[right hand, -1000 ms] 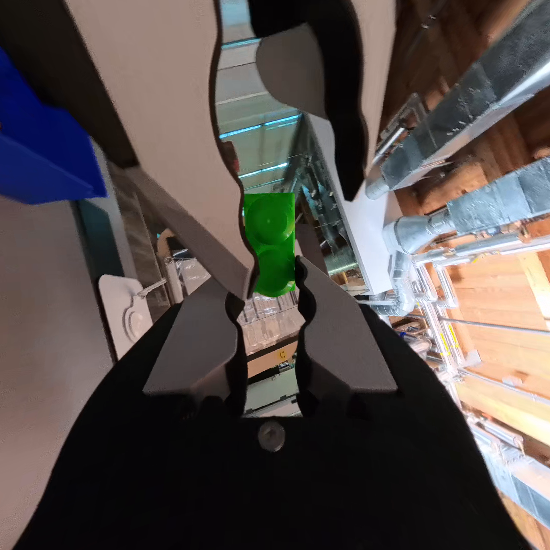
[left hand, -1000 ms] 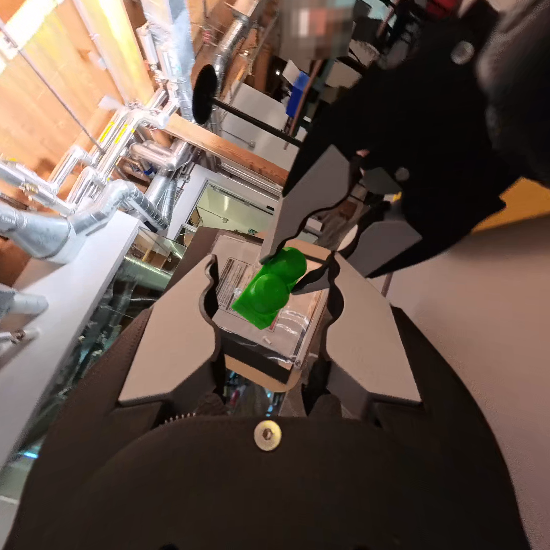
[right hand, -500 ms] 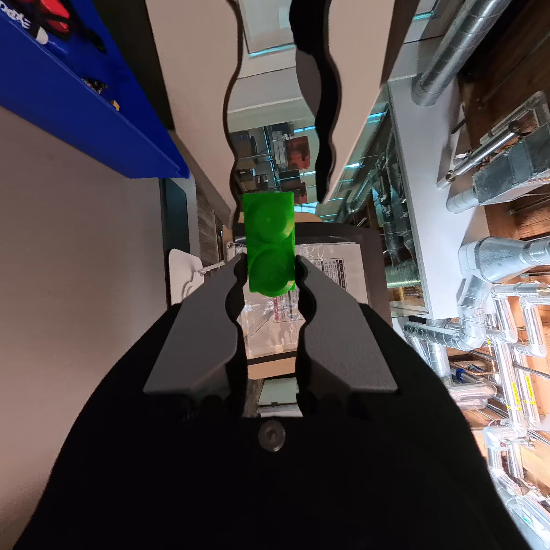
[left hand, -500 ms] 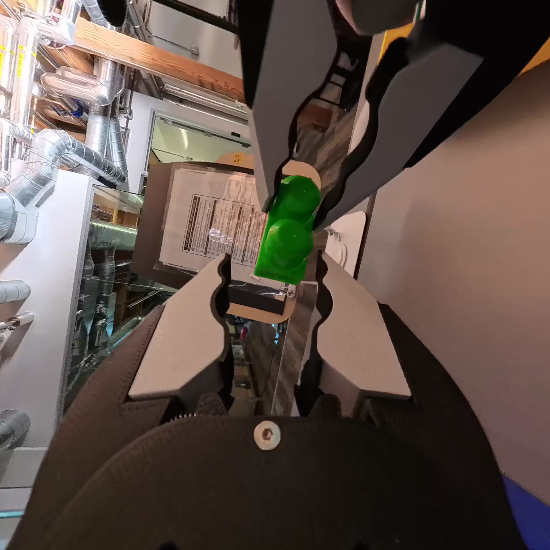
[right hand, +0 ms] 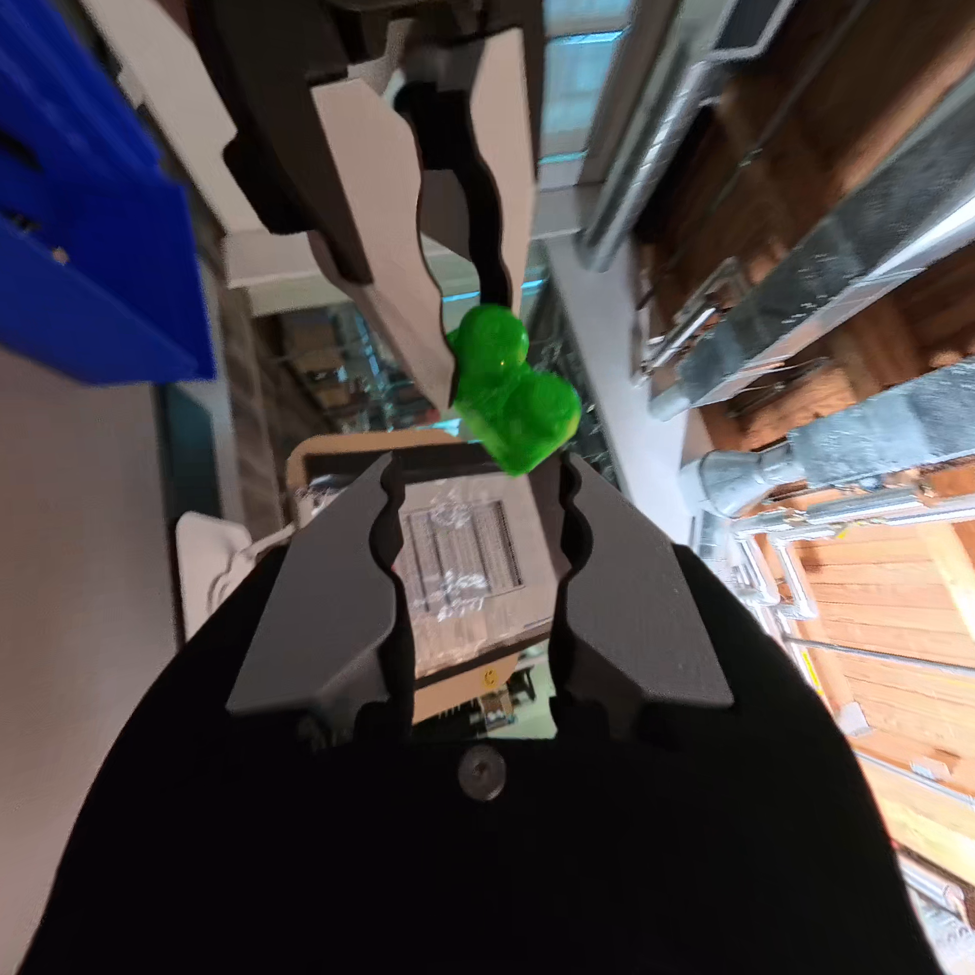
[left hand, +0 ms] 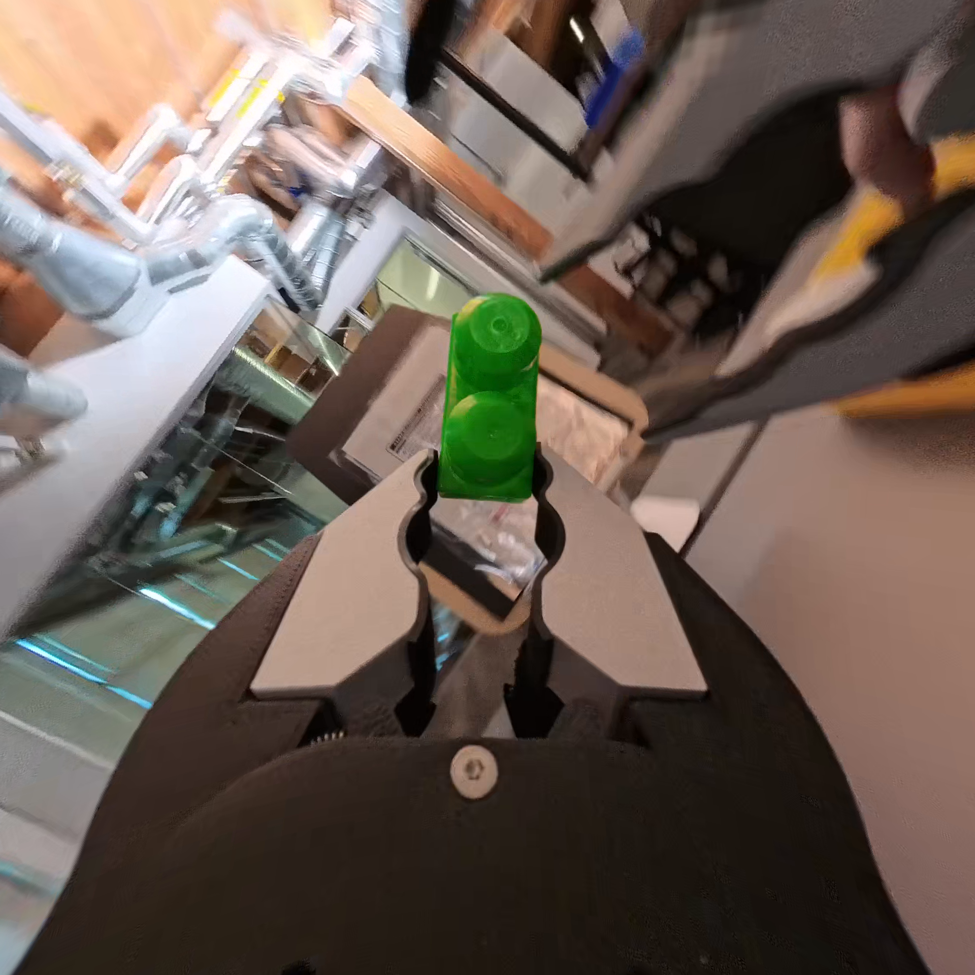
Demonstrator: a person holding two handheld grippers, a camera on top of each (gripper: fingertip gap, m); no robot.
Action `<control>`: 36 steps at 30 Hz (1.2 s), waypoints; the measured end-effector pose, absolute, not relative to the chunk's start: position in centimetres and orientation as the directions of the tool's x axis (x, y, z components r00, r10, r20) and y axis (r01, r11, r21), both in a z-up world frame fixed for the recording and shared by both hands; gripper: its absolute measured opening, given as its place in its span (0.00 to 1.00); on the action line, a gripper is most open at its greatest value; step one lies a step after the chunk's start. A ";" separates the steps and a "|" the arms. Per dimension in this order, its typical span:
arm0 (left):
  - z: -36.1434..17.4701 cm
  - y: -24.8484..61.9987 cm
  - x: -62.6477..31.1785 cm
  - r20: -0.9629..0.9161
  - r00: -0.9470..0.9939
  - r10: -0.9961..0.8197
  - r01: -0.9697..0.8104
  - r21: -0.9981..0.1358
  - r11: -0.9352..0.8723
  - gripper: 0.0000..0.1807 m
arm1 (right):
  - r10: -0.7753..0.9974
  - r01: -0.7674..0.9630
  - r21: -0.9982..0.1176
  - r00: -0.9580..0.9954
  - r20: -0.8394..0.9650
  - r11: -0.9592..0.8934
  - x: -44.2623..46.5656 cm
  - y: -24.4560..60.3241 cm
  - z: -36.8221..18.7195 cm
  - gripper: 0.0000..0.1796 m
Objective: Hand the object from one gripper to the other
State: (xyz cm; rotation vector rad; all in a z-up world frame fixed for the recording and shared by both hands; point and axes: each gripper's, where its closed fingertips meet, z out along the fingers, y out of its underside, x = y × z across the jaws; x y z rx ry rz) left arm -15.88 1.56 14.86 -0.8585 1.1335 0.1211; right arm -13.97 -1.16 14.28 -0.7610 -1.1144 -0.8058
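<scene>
The left gripper [left hand: 485, 464] is pinching the lower end of the green block [left hand: 490, 401], which is sticking out past its tips. The right gripper [right hand: 477, 475] is standing spread and empty, apart from the block, with silver ducts [right hand: 844, 295] blurred behind.

1. My left wrist camera sits behind my left gripper [left hand: 485, 464], looking forward along its fingers, tilted, close on the green block [left hand: 489, 401].
2. My right wrist camera looks along my right gripper [right hand: 477, 475], facing the left one.
3. Both views share the block and the labelled box [right hand: 464, 559] behind.
</scene>
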 end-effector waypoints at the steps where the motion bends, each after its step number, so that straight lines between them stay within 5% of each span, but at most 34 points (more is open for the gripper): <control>1: 16.3 1.2 -16.4 -0.749 0.532 -0.394 -0.389 -0.630 0.672 0.19 | -0.202 0.837 -0.131 0.276 0.940 0.532 -13.9 -1.9 15.3 0.32; 5: 19.6 -0.9 -17.2 -0.296 0.524 -0.799 0.113 -0.905 0.410 0.18 | -0.356 0.790 -0.130 0.409 0.840 0.599 -13.1 -4.7 18.6 0.32; 8: 20.2 -2.3 -16.5 0.083 0.229 -0.970 0.383 -0.924 0.011 0.19 | -0.362 0.758 -0.133 0.449 0.817 0.639 -13.6 -5.7 19.2 0.38; 11: 19.7 -3.9 -14.9 0.299 -0.110 -0.948 0.401 -0.859 -0.318 0.19 | -0.303 0.735 -0.174 0.467 0.831 0.656 -13.9 -5.3 19.0 0.50; 16: 17.7 -6.8 -12.5 0.402 -0.399 -0.824 0.204 -0.837 -0.507 0.19 | -0.194 0.691 -0.238 0.486 0.852 0.683 -13.5 -4.9 18.6 0.52; 24: 16.8 -8.6 -11.8 0.388 -0.451 -0.804 0.114 -0.868 -0.483 0.19 | -0.083 0.601 -0.285 0.509 0.857 0.746 -13.6 -6.8 18.9 0.39; 30: 16.7 -8.1 -11.8 0.370 -0.412 -0.833 0.124 -0.883 -0.453 0.23 | 0.004 0.594 -0.369 0.524 0.852 0.715 -13.4 -6.4 18.7 0.38; 32: 16.6 -6.1 -11.7 0.291 -0.249 -0.924 0.182 -0.923 -0.339 0.36 | 0.072 0.581 -0.467 0.573 0.816 0.667 -12.4 -5.3 18.8 0.38; 36: 15.6 -1.3 -12.7 -0.107 0.238 -0.965 0.111 -0.984 0.136 0.39 | 0.376 0.441 -0.803 0.720 0.583 0.401 -9.5 -1.2 16.7 0.38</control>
